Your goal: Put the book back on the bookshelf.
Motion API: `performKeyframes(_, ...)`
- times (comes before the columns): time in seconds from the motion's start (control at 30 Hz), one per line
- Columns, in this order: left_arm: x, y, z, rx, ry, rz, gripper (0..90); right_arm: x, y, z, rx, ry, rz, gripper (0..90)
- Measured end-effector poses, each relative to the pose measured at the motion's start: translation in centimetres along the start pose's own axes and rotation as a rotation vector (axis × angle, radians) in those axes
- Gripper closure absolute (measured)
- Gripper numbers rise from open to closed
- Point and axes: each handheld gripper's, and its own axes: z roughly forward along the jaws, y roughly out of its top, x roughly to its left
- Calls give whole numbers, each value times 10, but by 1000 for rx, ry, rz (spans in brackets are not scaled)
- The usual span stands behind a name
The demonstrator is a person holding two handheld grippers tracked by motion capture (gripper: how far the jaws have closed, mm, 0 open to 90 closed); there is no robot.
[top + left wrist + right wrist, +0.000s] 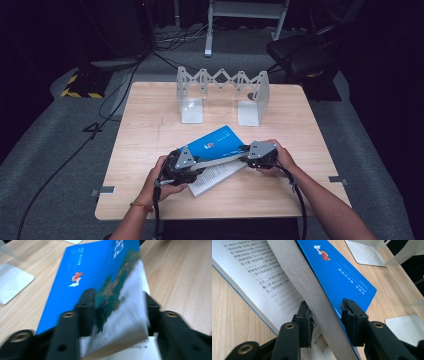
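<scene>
High view: a blue-covered paperback book (218, 143) lies near the front middle of the wooden surface (150, 125), partly open, its upper block of pages lifted off the printed pages below. The left tool (196, 167) meets the book at its near-left end, the right tool (246, 153) at its right end; a hand sits behind each. Well behind the book stands an expanding metal book rack (222, 95), nothing in it.

Left gripper view: blurred. The left tool (117, 315) straddles the lifted block, one jaw on the blue cover, the other against the page edges on the far side. The jaws stand part-way spread; whether the pads truly press I cannot tell through the blur. A printed page shows underneath.

Right gripper view: the right tool (325, 322) has its jaws on either side of the raised block of pages and cover. The left pad touches the page edges; the right pad lies on or just over the blue cover. It reads as a light pinch on the book. The open text page lies flat to the left, and a rack foot (364, 252) is beyond.

Judgement: the step in hand is closing the opened book, both tools steadying the lifted half. The next move calls for bringing that half down squarely onto the lower pages without creasing them, then a firm grip across the whole thickness before any lift toward the rack.
</scene>
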Motion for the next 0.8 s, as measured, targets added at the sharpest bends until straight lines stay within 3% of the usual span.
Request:
performKeyframes(0.07,-9,7,0,54,44,33,465,5,8,-3,20,-10,-23,641)
performKeyframes(0.13,-16,13,0,60,41,39,403,10,15,-4,38,-18,-39,650)
performKeyframes(0.2,-24,19,3,75,70,40,365,14,19,-4,47,-17,-37,655)
performKeyframes(0.3,-27,21,9,93,141,4,327,19,24,-3,68,-20,-36,656)
performKeyframes(0.4,-23,18,16,140,168,13,328,23,30,-4,81,-20,-29,657)
performKeyframes(0.5,-20,10,19,185,165,33,434,24,32,-4,93,-16,-31,656)
performKeyframes(0.53,-20,8,21,227,190,59,463,24,32,-4,93,-13,-32,653)
performKeyframes(0.57,-20,4,22,230,219,98,500,24,32,-3,92,-8,-32,651)
performKeyframes(0.63,-15,0,18,201,200,94,580,22,30,-2,82,3,-21,639)
performKeyframes(0.7,-11,-4,17,181,183,101,609,15,25,-3,28,57,3,604)
performKeyframes(0.77,-7,-7,15,166,159,82,618,7,16,-3,-35,90,22,565)
performKeyframes(0.8,-7,-7,15,166,159,82,620,7,16,-3,-35,90,22,565)
